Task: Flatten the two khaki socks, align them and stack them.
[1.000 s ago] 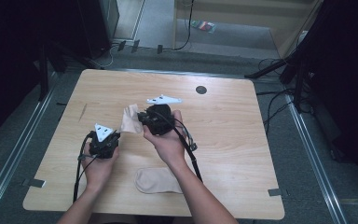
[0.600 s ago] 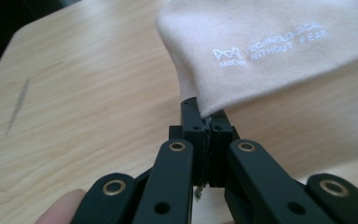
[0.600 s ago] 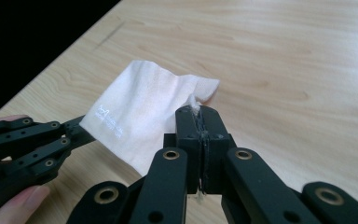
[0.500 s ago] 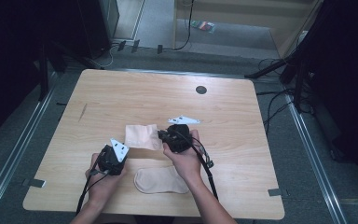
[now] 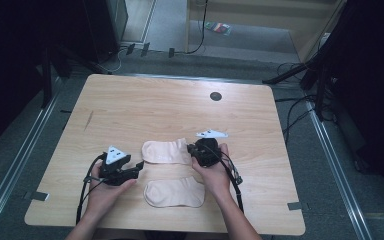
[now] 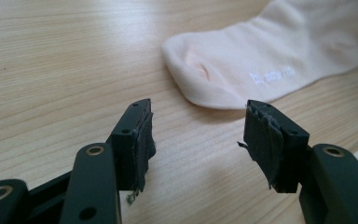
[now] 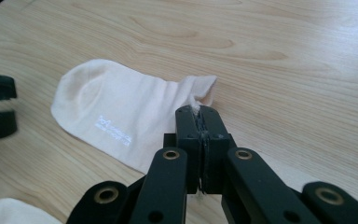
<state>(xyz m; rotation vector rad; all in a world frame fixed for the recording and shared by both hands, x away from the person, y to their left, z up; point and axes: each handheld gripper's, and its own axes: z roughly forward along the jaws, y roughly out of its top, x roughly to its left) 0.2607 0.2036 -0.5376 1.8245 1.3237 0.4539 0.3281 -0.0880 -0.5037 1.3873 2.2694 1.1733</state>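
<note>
Two pale pink socks lie on the wooden table (image 5: 130, 110). The farther sock (image 5: 165, 151) lies flat, and my right gripper (image 5: 194, 150) is shut on its cuff end. The right gripper view shows that sock (image 7: 116, 116) with its cuff edge pinched in my right gripper (image 7: 199, 116). My left gripper (image 5: 139, 167) is open just short of the toe; its jaws have just been opening and nothing is between them. In the left gripper view the toe (image 6: 223, 70) lies a little ahead of my left gripper (image 6: 198, 135). The nearer sock (image 5: 175, 192) lies flat between the two hands.
A round dark grommet (image 5: 215, 95) sits in the table near its far edge. Cables trail from both grippers toward the near edge. Beyond the table are dark equipment stands and floor cables (image 5: 300, 105).
The right gripper brought the farther sock toward the near side and to the right, laying it flat beside the other sock. The left gripper's jaws have opened and stand clear of the toe.
</note>
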